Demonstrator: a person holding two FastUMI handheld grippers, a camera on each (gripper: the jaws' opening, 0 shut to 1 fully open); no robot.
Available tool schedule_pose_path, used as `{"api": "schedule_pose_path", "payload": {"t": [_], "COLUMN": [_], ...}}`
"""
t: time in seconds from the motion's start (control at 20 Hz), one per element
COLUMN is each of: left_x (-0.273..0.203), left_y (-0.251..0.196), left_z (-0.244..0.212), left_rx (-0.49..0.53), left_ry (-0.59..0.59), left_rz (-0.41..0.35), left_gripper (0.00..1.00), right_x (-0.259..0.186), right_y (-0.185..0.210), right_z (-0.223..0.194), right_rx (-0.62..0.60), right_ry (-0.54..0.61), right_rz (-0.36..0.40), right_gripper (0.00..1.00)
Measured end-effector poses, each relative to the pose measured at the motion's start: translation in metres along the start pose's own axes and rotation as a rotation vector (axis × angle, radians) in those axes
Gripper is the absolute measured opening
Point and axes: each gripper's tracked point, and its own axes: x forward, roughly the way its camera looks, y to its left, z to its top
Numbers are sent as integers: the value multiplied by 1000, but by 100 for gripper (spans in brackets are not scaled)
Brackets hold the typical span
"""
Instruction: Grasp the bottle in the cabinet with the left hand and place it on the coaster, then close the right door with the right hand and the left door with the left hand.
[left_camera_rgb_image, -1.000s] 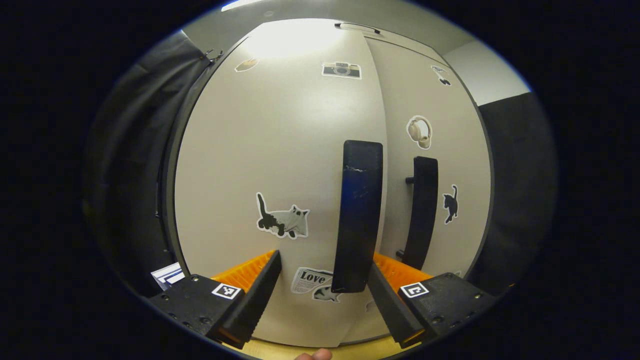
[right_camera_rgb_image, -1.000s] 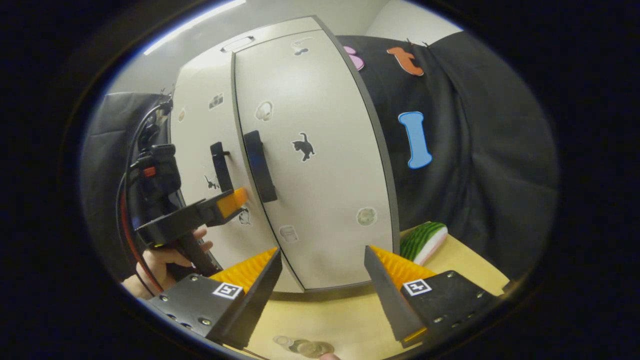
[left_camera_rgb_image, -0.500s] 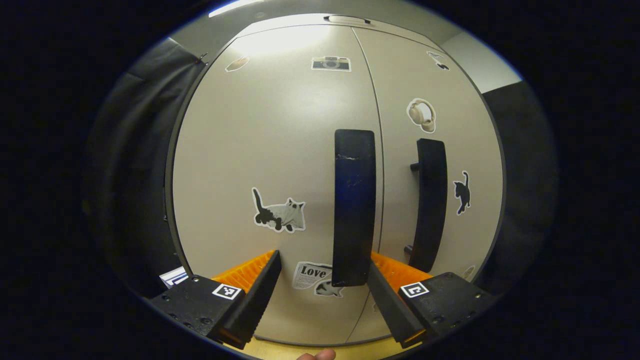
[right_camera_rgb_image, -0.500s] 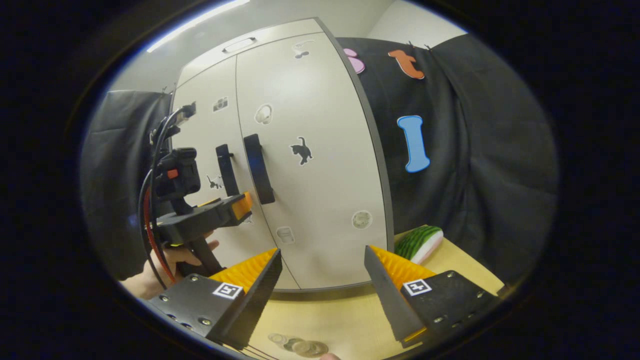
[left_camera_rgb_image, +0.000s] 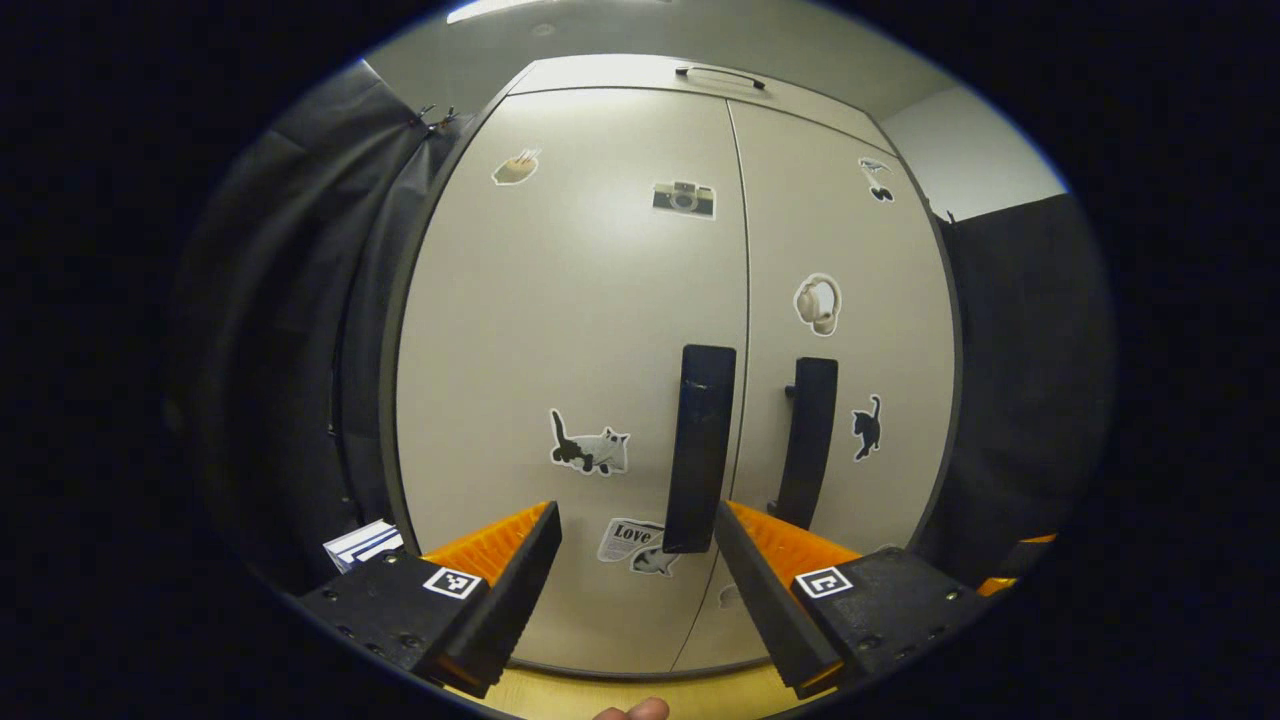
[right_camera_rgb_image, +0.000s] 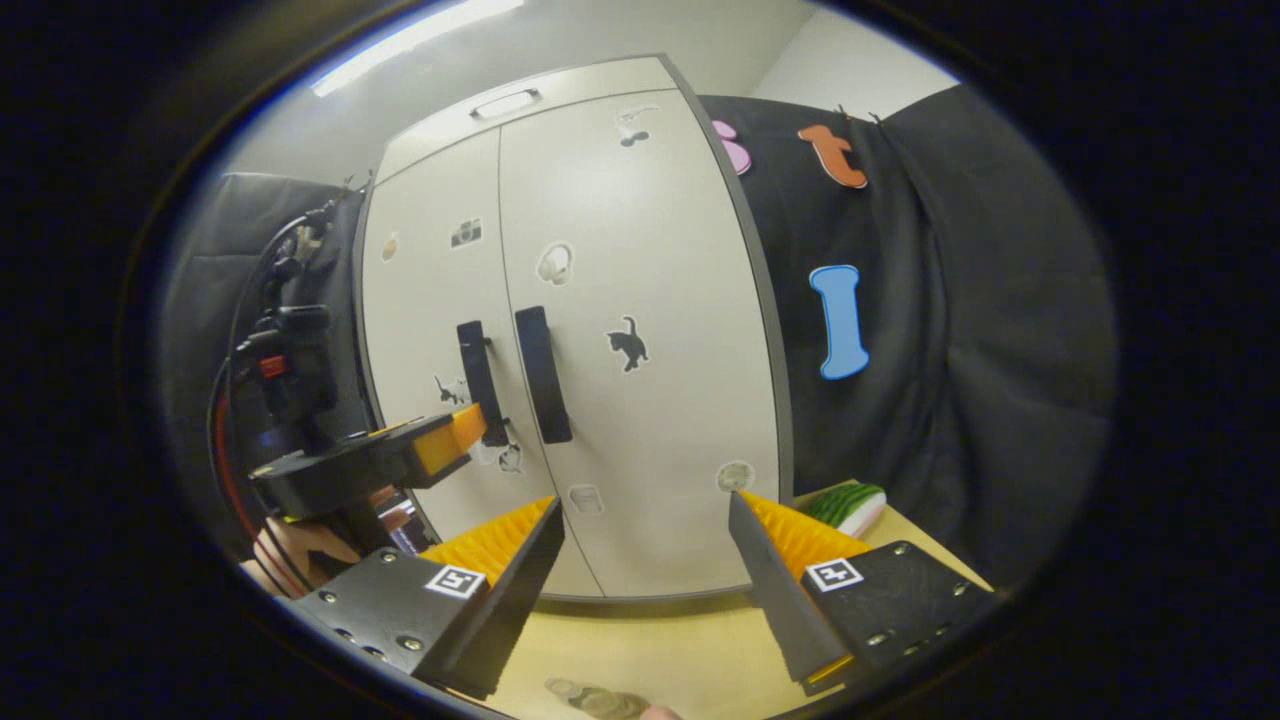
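Holding both grippers spread with nothing between their fingers, we face the closed cabinet. In the left gripper view our left gripper (left_camera_rgb_image: 637, 560) points at the left door (left_camera_rgb_image: 570, 330), its fingers apart and just short of the lower end of that door's dark handle (left_camera_rgb_image: 700, 450); whether a finger touches the handle we cannot tell. The right door (left_camera_rgb_image: 835, 330) sits flush beside it, its own handle (left_camera_rgb_image: 808, 440) close by across the seam. Stickers dot both doors, among them a cat sticker (left_camera_rgb_image: 592, 448) left of the handle. In the right gripper view our right gripper (right_camera_rgb_image: 645, 560) hangs open above the wooden table (right_camera_rgb_image: 650, 655), well back from the cabinet, aimed at the right door (right_camera_rgb_image: 640, 330). Off to the side there, a hand (right_camera_rgb_image: 300, 545) holds the left gripper (right_camera_rgb_image: 445, 450) near the two handles. A green striped thing (right_camera_rgb_image: 845, 503) lies on the table by the cabinet's right corner. At the bottom edge of that view something round and glassy (right_camera_rgb_image: 600, 700) peeks in; we cannot tell whether it is the bottle.
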Motion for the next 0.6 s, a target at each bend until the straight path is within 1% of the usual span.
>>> {"api": "schedule_pose_path", "payload": {"t": [0.1, 0.15, 0.2, 0.25, 0.3, 0.35, 0.45, 0.6], "left_x": [-21, -35, -47, -59, -72, -84, -104, -123], "left_y": [2, 7, 14, 19, 22, 27, 37, 47], "left_z": [9, 12, 17, 21, 23, 22, 20, 25], "left_rx": [0, 7, 20, 27, 31, 33, 42, 37], "left_ry": [-4, -1, -9, -18, -15, -10, 3, -16], "left_rz": [-17, -14, -2, 5, 8, 13, 27, 33], "left_gripper": [98, 98, 98, 98, 98, 98, 98, 98], "right_x": [-3, -5, -7, -9, -10, -12, -16, -24], "right_y": [7, 10, 13, 16, 19, 21, 29, 40], "right_z": [8, 10, 13, 15, 17, 18, 23, 30], "right_rx": [-1, -4, -9, -18, -30, -46, -76, -110], "right_ry": [-17, -23, -28, -32, -34, -38, -53, -88], "right_rz": [7, 9, 8, 7, 3, -4, -14, -28], "right_gripper": [100, 100, 97, 96, 97, 100, 100, 100]}}
